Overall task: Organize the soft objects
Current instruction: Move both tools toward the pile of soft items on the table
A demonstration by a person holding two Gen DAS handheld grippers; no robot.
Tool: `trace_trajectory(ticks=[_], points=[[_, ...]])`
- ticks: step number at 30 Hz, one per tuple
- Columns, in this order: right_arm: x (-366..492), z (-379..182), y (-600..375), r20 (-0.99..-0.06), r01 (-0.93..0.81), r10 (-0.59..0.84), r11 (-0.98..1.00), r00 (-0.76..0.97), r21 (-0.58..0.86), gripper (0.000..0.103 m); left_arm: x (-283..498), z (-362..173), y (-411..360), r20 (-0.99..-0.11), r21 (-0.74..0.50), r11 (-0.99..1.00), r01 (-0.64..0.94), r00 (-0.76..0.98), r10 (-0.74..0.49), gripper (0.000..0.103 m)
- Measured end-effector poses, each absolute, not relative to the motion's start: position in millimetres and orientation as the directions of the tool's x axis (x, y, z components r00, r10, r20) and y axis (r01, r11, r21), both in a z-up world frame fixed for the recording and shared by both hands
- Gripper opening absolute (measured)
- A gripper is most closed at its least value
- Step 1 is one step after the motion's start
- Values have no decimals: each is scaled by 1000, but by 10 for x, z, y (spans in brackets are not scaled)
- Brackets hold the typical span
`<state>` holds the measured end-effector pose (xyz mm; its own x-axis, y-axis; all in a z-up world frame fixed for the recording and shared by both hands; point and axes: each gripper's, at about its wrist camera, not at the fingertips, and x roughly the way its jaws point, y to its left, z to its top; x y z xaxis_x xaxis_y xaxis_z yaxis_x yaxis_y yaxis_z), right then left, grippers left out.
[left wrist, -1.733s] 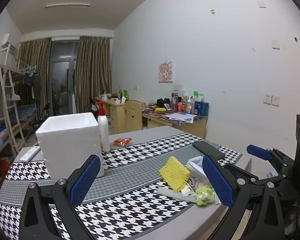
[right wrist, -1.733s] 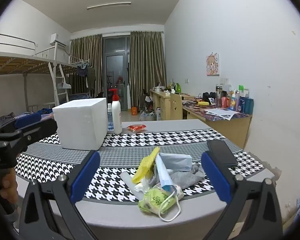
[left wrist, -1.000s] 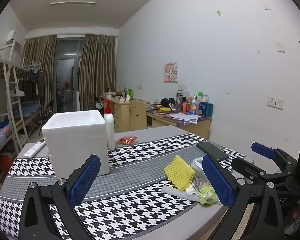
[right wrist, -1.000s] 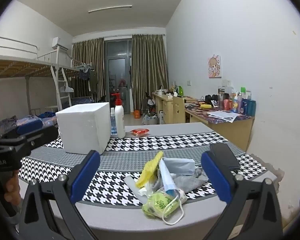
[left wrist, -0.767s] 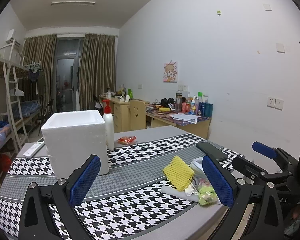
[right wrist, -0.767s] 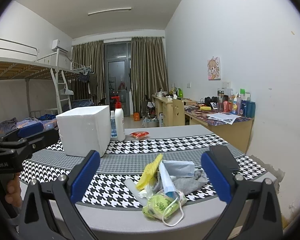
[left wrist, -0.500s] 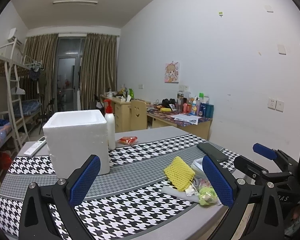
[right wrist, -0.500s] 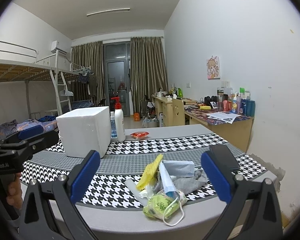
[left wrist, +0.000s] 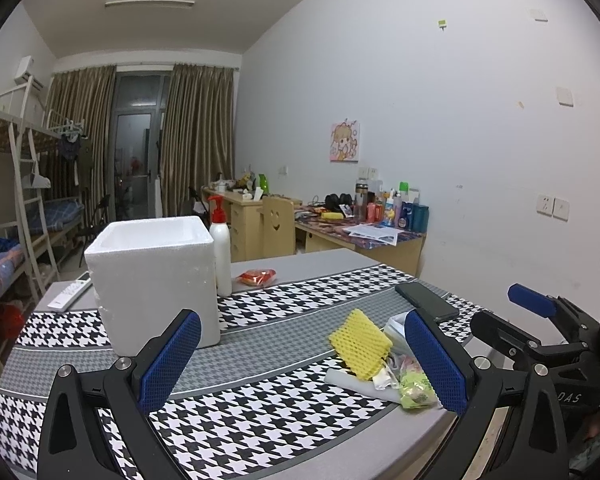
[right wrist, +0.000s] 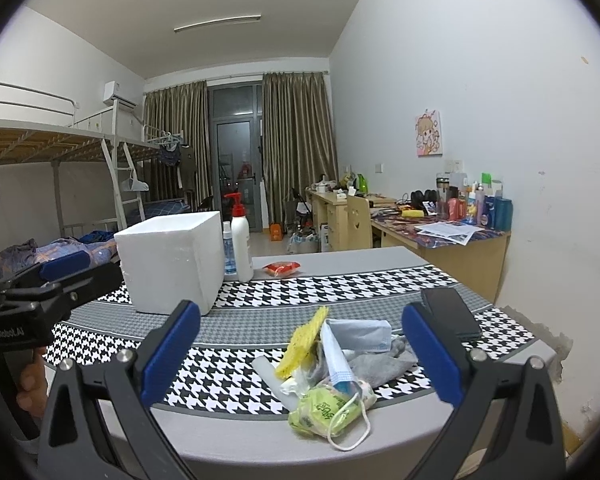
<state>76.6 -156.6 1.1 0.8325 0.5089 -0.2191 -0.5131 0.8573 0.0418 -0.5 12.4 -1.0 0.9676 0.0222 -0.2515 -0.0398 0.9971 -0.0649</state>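
With both grippers wide open and empty, bring the right gripper (right wrist: 298,354) down on the yellow net (right wrist: 305,342) at the left of the pile (right wrist: 332,364) near the table's near edge, pinch only it, then carry it to the foam box (right wrist: 172,260) far left.

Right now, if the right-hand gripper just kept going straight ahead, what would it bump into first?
Probably the pile of soft objects near the table's edge: it lies between the open right gripper fingers in its camera. Depth is hard to judge; held higher, it might pass over.
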Motion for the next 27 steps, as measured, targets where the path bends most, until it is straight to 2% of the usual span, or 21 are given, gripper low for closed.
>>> trace_trajectory(ticks=[15,27], points=[[881,0,-1553,-241,-510,502,859,830,34,102,146,-44,100,-282,-58,998,-36,959,18,102],[1068,-60,-1634,-290,-471,460,881,839,38,102,469,-133,5,-354,-56,998,7,935,-26,102]])
